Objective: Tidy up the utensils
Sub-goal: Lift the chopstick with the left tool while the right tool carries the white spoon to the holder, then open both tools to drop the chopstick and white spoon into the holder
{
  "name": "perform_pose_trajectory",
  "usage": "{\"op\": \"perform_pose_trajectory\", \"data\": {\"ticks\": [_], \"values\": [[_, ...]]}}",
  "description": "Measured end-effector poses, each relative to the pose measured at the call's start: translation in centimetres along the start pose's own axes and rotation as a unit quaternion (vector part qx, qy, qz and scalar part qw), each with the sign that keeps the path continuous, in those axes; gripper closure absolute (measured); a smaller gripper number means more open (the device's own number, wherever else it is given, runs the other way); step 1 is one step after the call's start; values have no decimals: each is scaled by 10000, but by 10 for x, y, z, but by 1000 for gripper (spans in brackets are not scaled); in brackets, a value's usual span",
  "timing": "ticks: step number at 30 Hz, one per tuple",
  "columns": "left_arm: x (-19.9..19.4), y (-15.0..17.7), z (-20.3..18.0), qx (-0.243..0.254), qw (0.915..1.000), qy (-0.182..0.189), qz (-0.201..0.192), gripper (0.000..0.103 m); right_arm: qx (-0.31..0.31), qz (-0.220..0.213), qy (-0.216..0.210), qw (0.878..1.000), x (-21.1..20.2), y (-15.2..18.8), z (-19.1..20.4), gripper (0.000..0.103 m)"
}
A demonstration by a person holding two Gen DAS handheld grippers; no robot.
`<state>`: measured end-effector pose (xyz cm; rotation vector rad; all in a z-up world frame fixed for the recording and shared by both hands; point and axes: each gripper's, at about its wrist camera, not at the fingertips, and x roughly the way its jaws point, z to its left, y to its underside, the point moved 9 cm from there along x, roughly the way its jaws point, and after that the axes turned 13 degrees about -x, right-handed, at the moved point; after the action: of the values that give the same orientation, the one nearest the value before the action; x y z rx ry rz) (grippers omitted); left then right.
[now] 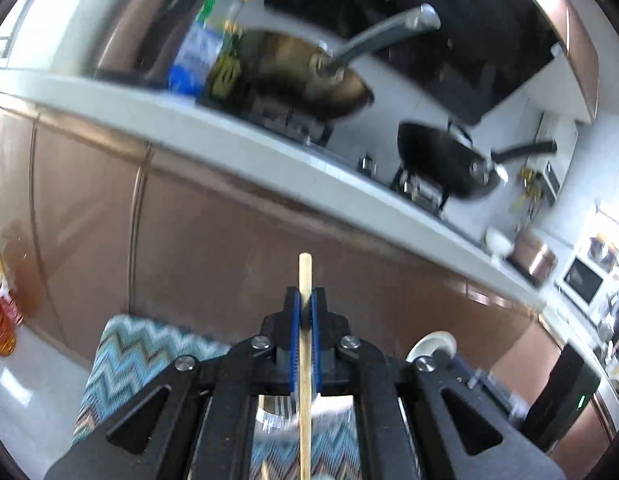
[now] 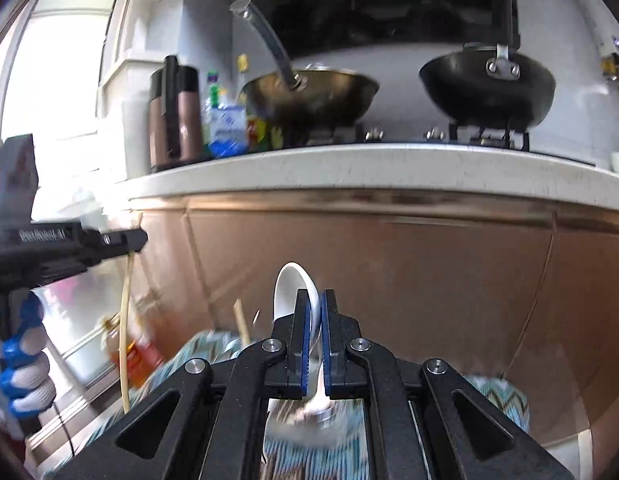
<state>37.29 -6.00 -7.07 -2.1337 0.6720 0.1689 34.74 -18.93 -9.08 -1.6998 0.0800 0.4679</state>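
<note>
My left gripper is shut on a wooden chopstick that stands upright between its blue pads, its tip poking above them. In the right wrist view the same left gripper shows at the left edge, the chopstick hanging below it, with a gloved hand on its handle. My right gripper is shut on a white ceramic spoon, whose bowl rises above the pads. Another wooden stick leans over the zigzag cloth below.
A brown cabinet front fills the view ahead under a white counter edge. On the stove sit a brass wok and a black wok. A thermos and bottles stand at the counter's left.
</note>
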Motion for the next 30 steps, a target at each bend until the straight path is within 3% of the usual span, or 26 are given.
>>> {"op": "perform_pose_trajectory", "data": {"ticks": [7,16,24,27,30], "values": [[50,-9,1,188,9930,-343,-1115,98,-144,-342,472,9982,39,11,3,98],[89,25,15,606,9847,-636,-1503,98,-298,-303,669,9969,61,49,5,96],[57,26,13,719,9820,-589,-1642,95,-271,-309,662,9970,48,57,8,90],[37,20,6,791,9808,-559,-1695,78,-252,-352,711,9965,35,50,6,87],[13,15,-1,887,9783,-584,-1777,74,-225,-352,756,9963,21,43,5,87]]}}
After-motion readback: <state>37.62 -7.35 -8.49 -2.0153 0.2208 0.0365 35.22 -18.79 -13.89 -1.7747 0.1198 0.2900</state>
